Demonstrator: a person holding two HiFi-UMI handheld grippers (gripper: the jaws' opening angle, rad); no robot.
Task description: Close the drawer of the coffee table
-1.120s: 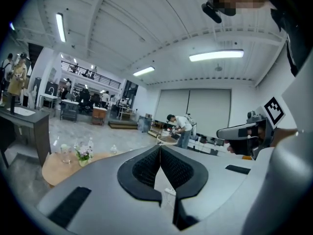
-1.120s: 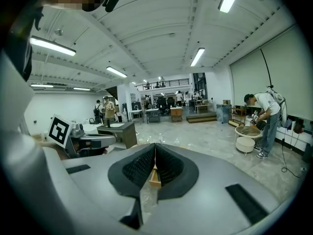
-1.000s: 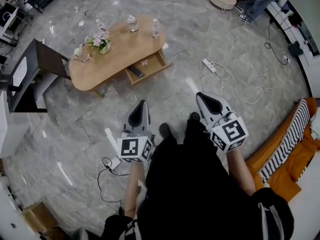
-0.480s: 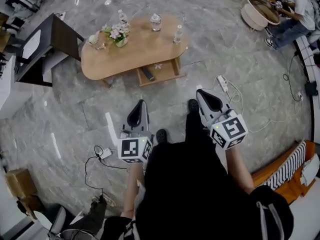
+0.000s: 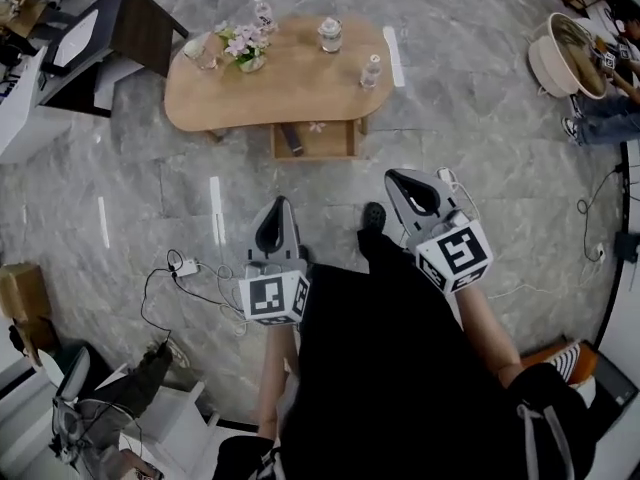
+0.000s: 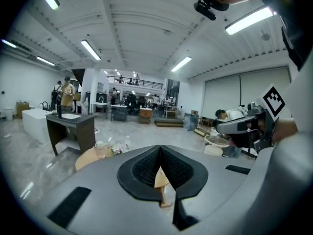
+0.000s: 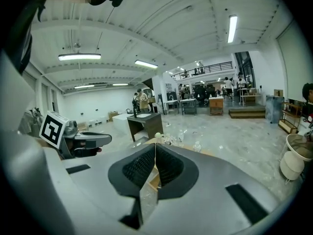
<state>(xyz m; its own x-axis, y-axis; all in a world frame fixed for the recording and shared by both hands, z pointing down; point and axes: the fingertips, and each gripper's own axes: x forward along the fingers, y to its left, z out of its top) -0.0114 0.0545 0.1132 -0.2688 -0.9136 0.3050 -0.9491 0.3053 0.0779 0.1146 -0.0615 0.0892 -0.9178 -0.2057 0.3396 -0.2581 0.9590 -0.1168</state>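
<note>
A kidney-shaped wooden coffee table stands on the grey marble floor ahead of me. Its drawer is pulled out toward me, with a dark remote and a small pink item inside. My left gripper is shut and empty, well short of the drawer and a little left of it. My right gripper is shut and empty too, below and right of the drawer. In the left gripper view the closed gripper points at the table. In the right gripper view the gripper is also closed.
On the table stand a flower vase, a glass and water bottles. A dark desk is at the far left. Cables and a power strip lie on the floor at left. A round basket and a seated person are at far right.
The view has swung so the table now sits straight ahead and closer, with the drawer facing me. Both grippers have come forward toward it, still closed.
</note>
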